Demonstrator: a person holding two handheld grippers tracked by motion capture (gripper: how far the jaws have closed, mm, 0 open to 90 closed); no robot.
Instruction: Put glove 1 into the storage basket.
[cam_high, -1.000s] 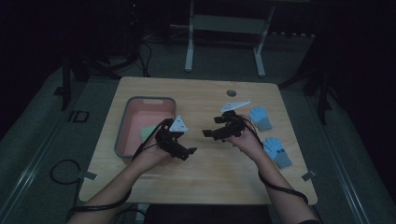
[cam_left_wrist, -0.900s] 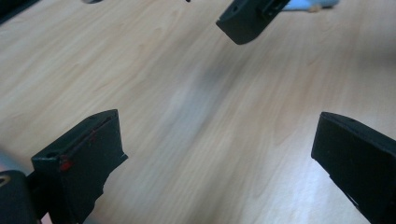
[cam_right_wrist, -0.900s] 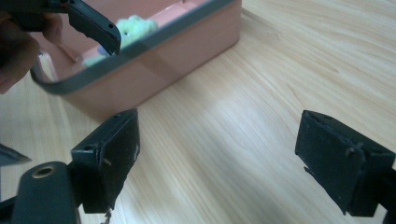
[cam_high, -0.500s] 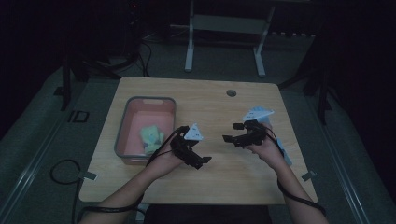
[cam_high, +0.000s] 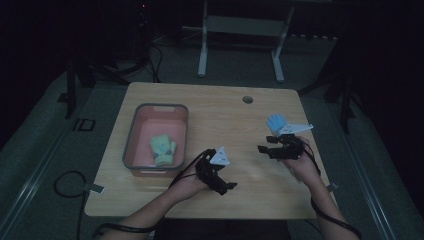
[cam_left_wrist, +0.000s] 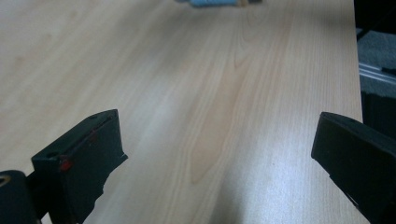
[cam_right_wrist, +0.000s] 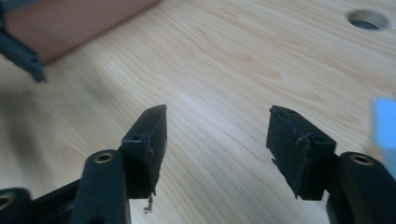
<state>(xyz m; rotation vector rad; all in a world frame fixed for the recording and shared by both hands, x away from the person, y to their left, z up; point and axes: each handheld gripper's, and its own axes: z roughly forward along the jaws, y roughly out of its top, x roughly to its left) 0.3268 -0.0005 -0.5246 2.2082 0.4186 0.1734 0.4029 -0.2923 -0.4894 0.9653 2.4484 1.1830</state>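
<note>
- Right hand-held gripper (cam_high: 262, 149): jaws partly open and have just been closing, with bare tabletop (cam_high: 210, 107) between them and nothing held.
- Left hand-held gripper (cam_high: 231, 186): jaws wide apart, empty, low over the wood.
- Blue glove (cam_high: 275, 122): lies on the tabletop just beyond the right hand-held gripper, apart from it.
- Handling, judged: soft, light, limp fabric; pinch a bunched fold at the cuff or palm.
- Pink bin (cam_high: 134, 145), well left of the blue glove, holds a green glove (cam_high: 163, 149).

A grey-rimmed pink bin (cam_high: 131, 135) is sitting on the left part of the wooden worktop (cam_high: 215, 107). A green-and-yellow glove (cam_high: 163, 149) is lying inside it. A round cable hole (cam_high: 247, 99) is showing near the far edge.
</note>
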